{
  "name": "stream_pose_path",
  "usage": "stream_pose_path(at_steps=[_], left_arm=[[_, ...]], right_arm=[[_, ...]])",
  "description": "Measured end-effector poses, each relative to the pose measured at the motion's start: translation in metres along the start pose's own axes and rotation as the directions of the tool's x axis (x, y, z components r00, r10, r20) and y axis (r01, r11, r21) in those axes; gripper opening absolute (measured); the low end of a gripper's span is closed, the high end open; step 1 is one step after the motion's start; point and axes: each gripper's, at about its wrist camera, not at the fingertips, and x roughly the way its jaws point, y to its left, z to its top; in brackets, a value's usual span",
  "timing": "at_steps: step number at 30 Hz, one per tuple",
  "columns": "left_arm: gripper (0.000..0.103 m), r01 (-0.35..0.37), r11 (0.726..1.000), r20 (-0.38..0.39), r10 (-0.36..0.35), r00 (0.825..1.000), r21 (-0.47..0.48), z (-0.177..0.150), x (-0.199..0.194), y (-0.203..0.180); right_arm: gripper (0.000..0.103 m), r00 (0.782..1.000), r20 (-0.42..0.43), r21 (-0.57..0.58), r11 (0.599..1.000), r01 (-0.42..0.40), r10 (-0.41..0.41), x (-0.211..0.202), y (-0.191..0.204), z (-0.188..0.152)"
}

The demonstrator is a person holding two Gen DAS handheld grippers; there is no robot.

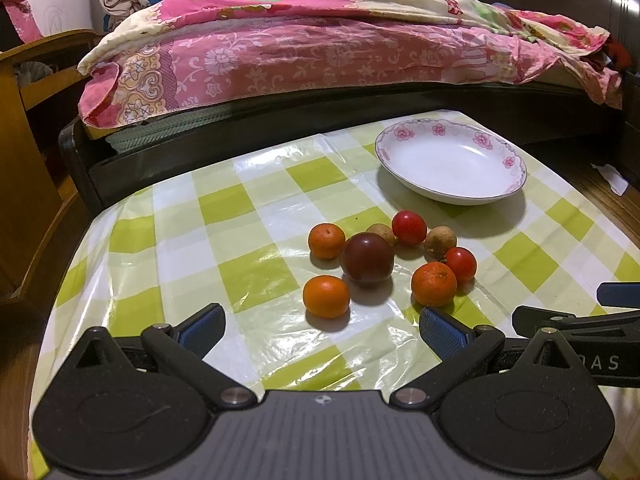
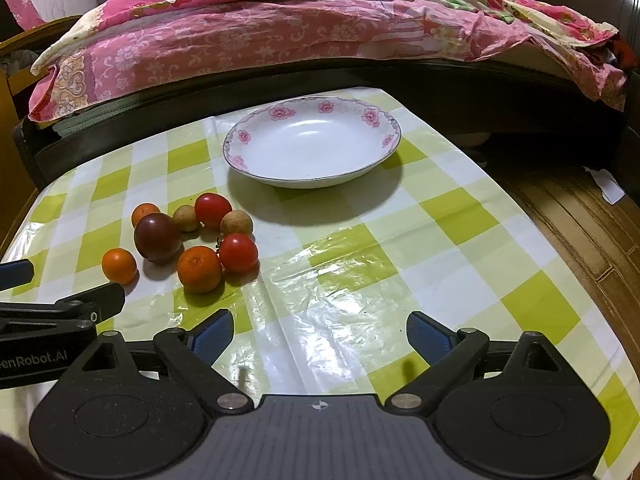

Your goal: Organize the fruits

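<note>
Both hand-held grippers, left and right, hover spread wide, grasping nothing. Just beyond them, small fruits (oranges, red tomatoes, one dark plum) cluster on the checked surface, near a floral plate.

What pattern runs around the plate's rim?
Pink flowers on the white plate rim, clearest in the right wrist view.

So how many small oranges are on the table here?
3, all on the checked cloth: one nearest the left gripper, one at the cluster's far left, one on its near right beside a red tomato. None seems hidden.
</note>
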Motion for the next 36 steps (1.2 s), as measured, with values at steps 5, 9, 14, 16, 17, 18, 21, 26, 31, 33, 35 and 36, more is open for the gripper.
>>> stream_pose_path(at_steps=[5,9,14,16,17,18,21,26,31,33,35,36], left_arm=[[0.103,-0.004,1.000,0.010,0.004,1.000,0.003,0.000,-0.001,0.005],[0.103,-0.014,1.000,0.008,0.014,1.000,0.011,0.000,0.000,0.008],[0.103,-0.006,0.999,0.006,0.005,1.000,0.046,0.006,0.005,0.010],[0.103,0.003,0.998,0.002,-0.003,1.000,0.063,0.009,0.008,0.015],[0.103,0.008,0.997,-0.001,-0.008,1.000,0.071,0.010,0.010,0.017],[0.103,0.010,0.997,-0.005,-0.009,1.000,0.078,0.010,0.012,0.019],[0.103,0.022,0.996,-0.028,-0.020,0.999,0.090,0.012,0.019,0.024],[0.103,0.035,0.995,-0.052,-0.030,0.998,0.090,0.011,0.026,0.028],[0.102,0.066,0.994,-0.067,-0.061,0.996,0.084,0.010,0.033,0.031],[0.102,0.079,0.993,-0.071,-0.073,0.995,0.087,0.009,0.035,0.031],[0.102,0.083,0.992,-0.070,-0.077,0.995,0.091,0.009,0.037,0.032],[0.102,0.088,0.992,-0.071,-0.082,0.994,0.091,0.008,0.037,0.032]], right_arm=[[0.089,1.000,-0.011,-0.010,1.000,-0.017,0.017,0.002,0.003,0.002],[0.086,0.999,-0.015,-0.033,0.999,-0.043,0.043,0.004,0.008,0.004],[0.081,0.995,-0.036,-0.066,0.994,-0.092,0.090,0.012,0.012,0.010],[0.077,0.991,-0.051,-0.079,0.989,-0.129,0.125,0.017,0.013,0.014],[0.076,0.988,-0.054,-0.086,0.985,-0.148,0.144,0.019,0.014,0.015],[0.075,0.985,-0.057,-0.094,0.981,-0.169,0.164,0.021,0.016,0.017],[0.070,0.974,-0.076,-0.122,0.967,-0.223,0.215,0.029,0.021,0.020],[0.054,0.948,-0.120,-0.147,0.939,-0.311,0.295,0.040,0.030,0.024],[0.035,0.934,-0.135,-0.160,0.923,-0.351,0.332,0.045,0.036,0.026],[0.031,0.926,-0.133,-0.141,0.918,-0.371,0.354,0.048,0.035,0.028],[0.031,0.931,-0.122,-0.163,0.919,-0.360,0.343,0.050,0.039,0.028],[0.032,0.933,-0.121,-0.177,0.918,-0.356,0.338,0.052,0.041,0.029]])
